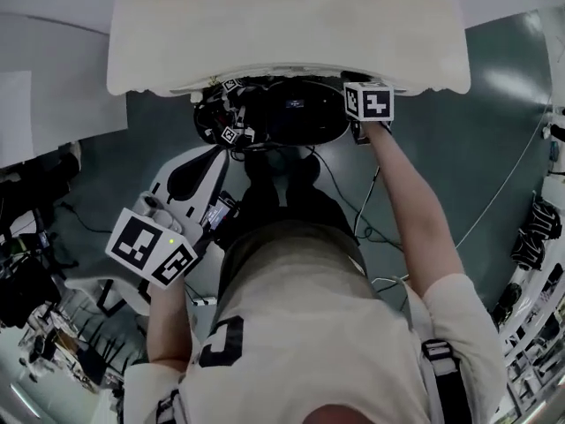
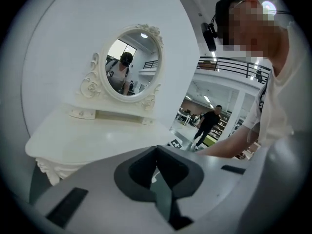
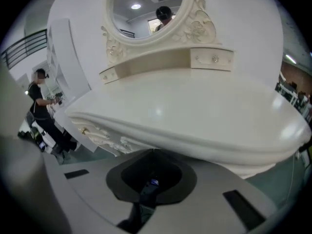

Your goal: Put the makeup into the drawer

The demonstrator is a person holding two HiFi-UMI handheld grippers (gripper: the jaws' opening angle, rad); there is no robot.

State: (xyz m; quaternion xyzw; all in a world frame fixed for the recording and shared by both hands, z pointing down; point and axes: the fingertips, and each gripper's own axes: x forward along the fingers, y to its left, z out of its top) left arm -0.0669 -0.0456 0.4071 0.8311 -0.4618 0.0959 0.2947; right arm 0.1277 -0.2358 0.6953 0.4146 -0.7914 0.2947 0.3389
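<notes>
A white dressing table with an oval mirror fills the right gripper view; its top is bare and no makeup shows in any view. A carved front drawer with a gold knob sits under the top's edge, and small drawers sit below the mirror. My right gripper is shut and empty, just in front of and below the table's front edge. My left gripper is shut and empty, held back from the table at the person's left side.
A dark round object carrying small square markers sits under the table's front. Cables trail over the green floor. Another person walks in the background, and one stands at the left by shelving.
</notes>
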